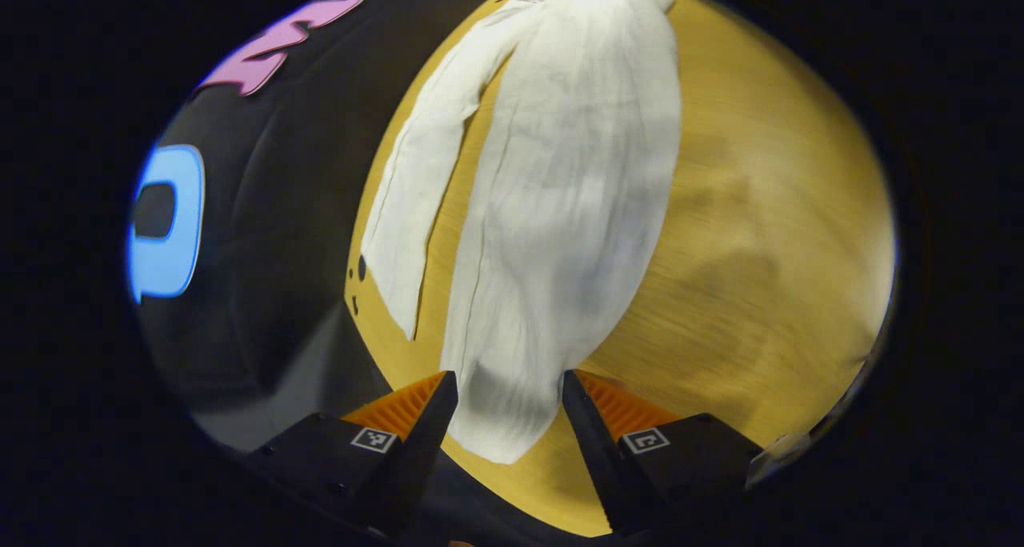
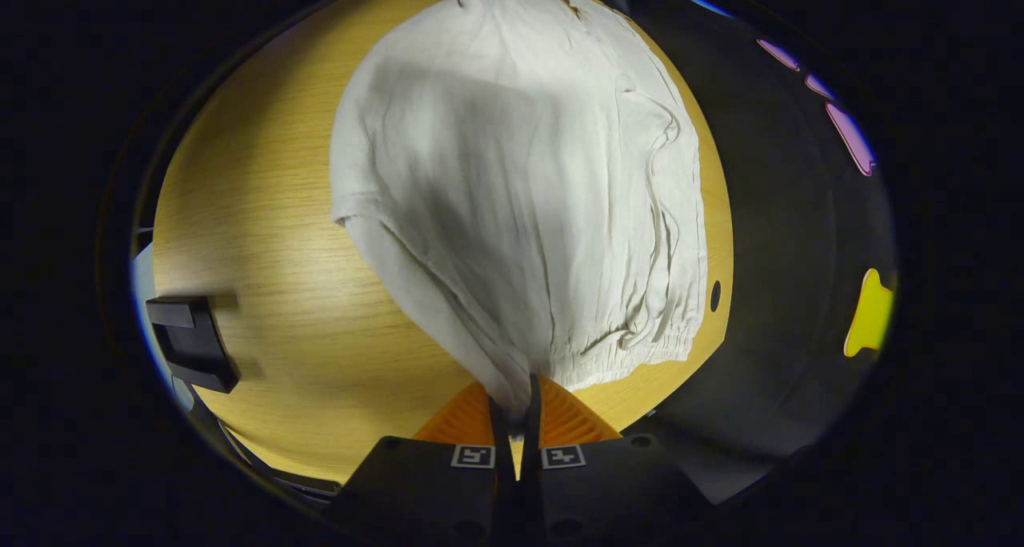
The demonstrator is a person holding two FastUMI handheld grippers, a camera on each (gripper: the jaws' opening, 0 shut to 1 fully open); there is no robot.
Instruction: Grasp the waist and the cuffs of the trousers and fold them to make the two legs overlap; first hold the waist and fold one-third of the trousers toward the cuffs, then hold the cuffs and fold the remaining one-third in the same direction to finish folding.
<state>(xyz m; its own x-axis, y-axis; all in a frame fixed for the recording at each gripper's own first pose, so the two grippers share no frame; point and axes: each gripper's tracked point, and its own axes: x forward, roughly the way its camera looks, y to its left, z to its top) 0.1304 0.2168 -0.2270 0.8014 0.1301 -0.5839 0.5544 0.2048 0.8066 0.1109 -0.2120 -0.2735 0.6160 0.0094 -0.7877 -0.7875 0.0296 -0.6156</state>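
While spread on wooden table (image 1: pixel 760 235), white trousers (image 1: pixel 560 211) with legs apart; left gripper (image 1: pixel 510 387) wide over cuff; right gripper (image 2: pixel 514 407) pinching waist; dark block (image 2: pixel 188 341) near table edge.

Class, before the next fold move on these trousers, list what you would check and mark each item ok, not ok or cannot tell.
1. Right gripper pinching the trousers near the waist: ok, jaws shut on cloth.
2. Left gripper gripping the cuff: not ok, jaws open with the cuff end between them.
3. Legs overlapping: not ok, the second leg lies apart in the left gripper view.
4. Trousers on the table: ok.
5. Cloth flat: not ok, lifted and wrinkled near the waist.
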